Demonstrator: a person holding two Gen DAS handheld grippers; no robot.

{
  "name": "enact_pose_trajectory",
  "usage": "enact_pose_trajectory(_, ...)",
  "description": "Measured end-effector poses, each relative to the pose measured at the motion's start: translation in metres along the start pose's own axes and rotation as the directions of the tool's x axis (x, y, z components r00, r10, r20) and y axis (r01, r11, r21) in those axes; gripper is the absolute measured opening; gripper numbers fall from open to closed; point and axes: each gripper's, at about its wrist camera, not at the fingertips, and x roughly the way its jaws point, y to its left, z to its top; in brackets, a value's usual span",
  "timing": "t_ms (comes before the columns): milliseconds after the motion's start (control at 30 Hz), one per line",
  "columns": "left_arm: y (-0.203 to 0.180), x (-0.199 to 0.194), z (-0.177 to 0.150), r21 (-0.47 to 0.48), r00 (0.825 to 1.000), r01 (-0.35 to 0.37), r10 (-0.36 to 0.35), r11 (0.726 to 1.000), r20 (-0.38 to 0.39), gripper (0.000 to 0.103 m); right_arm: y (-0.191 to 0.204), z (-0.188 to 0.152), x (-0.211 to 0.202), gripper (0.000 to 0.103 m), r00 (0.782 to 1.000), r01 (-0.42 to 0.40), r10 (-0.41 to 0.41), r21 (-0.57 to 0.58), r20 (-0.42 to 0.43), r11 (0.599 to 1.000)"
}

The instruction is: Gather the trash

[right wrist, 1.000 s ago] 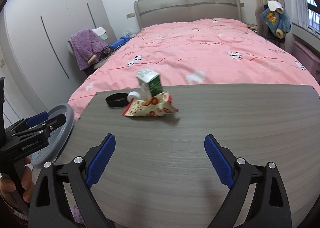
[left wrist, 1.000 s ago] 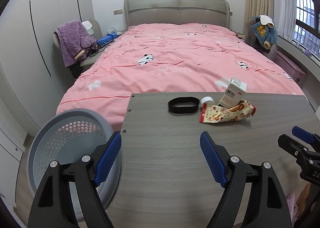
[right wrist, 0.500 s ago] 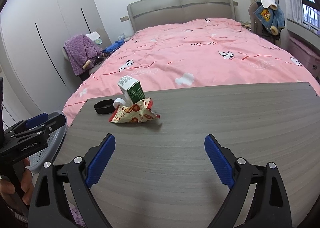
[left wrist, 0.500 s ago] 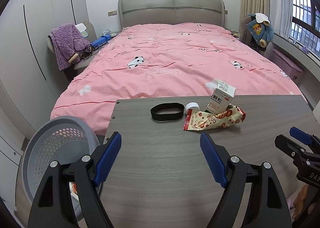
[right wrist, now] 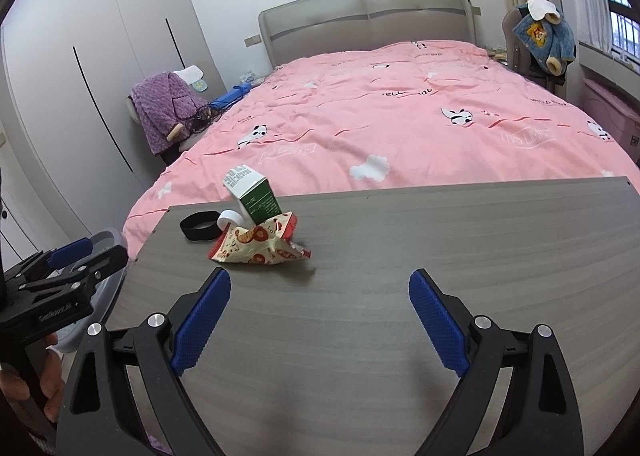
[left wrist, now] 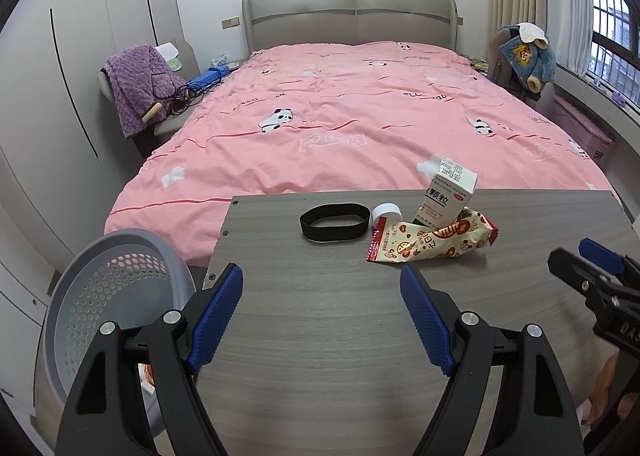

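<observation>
On the grey wood-grain desk point(left wrist: 320, 336), a small heap of trash sits just right of centre in the left wrist view and left of centre in the right wrist view. A crumpled snack wrapper point(left wrist: 430, 242) lies nearest, a small carton point(left wrist: 448, 196) leans up behind it and touches it, a white cap point(left wrist: 386, 212) lies just beside the carton, and a black band point(left wrist: 334, 222) lies to the left of the cap.

The left claw point(left wrist: 322, 318) stands wide open over bare desk with nothing between its blue pads. The right claw point(right wrist: 320, 320) is just as open and empty, with the wrapper just beyond its left finger.

The wrapper looks light, thin and slick; it would likely crush flat in a pinch, so the puffed middle seems a better hold than a sealed end. The carton appears to be light card, stiff enough to grip across its two broad faces, though it is tilted and may topple if the wrapper is pulled first. The cap is small, hard and low, and could skid away. The band looks soft and limp; one side of the loop is the place to pinch.

A grey perforated basket point(left wrist: 116, 296) stands off the desk's left edge, lower left in the left wrist view, with something already inside. The path between heap and basket looks open. A pink bed point(left wrist: 360, 116) lies beyond the desk.
</observation>
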Motion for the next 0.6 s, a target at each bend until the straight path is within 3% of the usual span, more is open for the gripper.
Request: enact_pose_trajectory(600, 0.012, 0.012, -0.002, -0.043, 0.999, -0.026, 0.024, 0.999, -0.028, 0.077, 0.022, 0.021, 0.08, 0.089, 0.984, -0.107, 0.101, -0.036, -0.149, 0.994)
